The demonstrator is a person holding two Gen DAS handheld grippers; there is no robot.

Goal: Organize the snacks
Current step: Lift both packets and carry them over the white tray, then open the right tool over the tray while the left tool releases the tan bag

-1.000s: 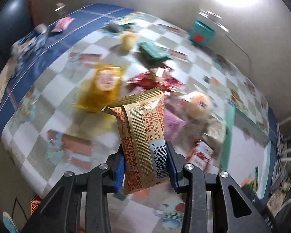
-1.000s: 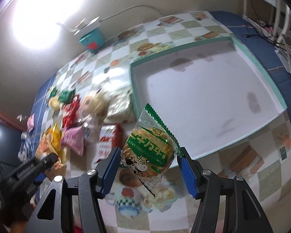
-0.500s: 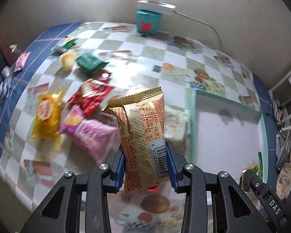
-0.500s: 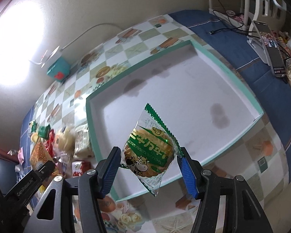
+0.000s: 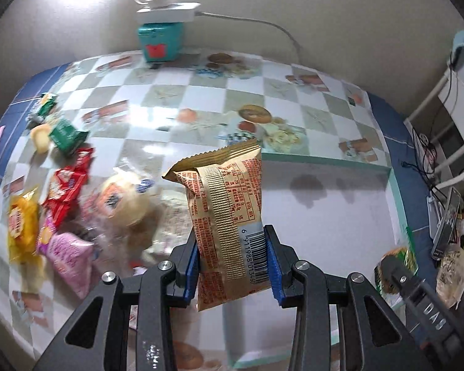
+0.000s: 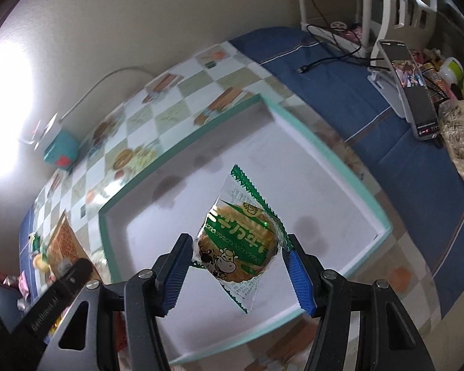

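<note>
Jaws of our left gripper [image 5: 232, 266] pinch a tan packet [image 5: 225, 213]; beyond them lies the empty tray [image 5: 324, 159], loose snacks [image 5: 62, 210] leftward on the counter [image 5: 201, 92]. Right gripper [image 6: 236, 275] jaws pinch a green biscuit pack [image 6: 241, 241] above that tray [image 6: 349, 182]; nothing placed yet.

Tray [image 6: 331, 160] floor bare, open from above; snack pile [image 5: 65, 204] crowding its left.

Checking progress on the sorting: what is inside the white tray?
No snacks show inside the tray, only dark stains. The biscuit packet in the right gripper covers part of its floor.
</note>
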